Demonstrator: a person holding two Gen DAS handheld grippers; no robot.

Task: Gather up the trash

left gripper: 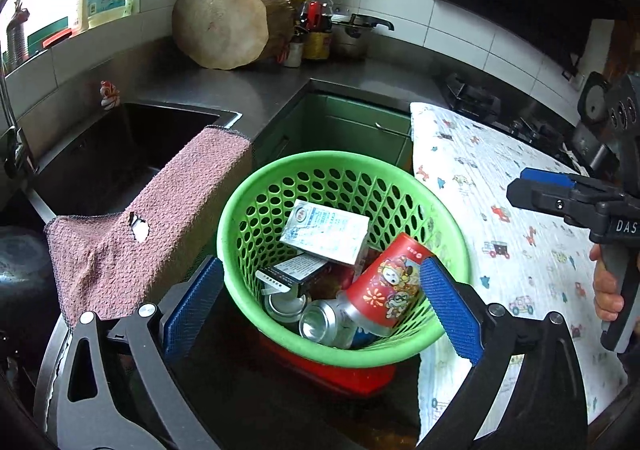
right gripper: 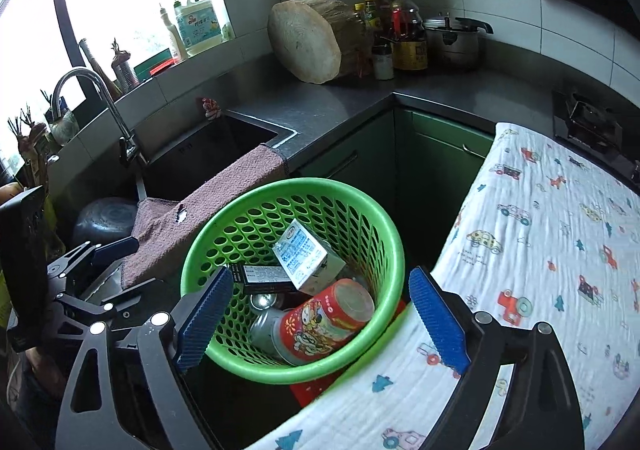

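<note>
A green perforated basket stands between two counters. Inside lie a white milk carton, a red printed paper cup, a silver can and a dark box. My left gripper hovers over the basket's near rim, its blue pads wide apart and touching nothing. My right gripper hangs likewise above the near rim, open, pads bare. A person's hand holds the right tool's handle.
A pink cloth drapes over the sink edge at left. A white patterned cloth covers the counter at right, with a stove behind. A wooden block, bottles and a pot sit in the far corner.
</note>
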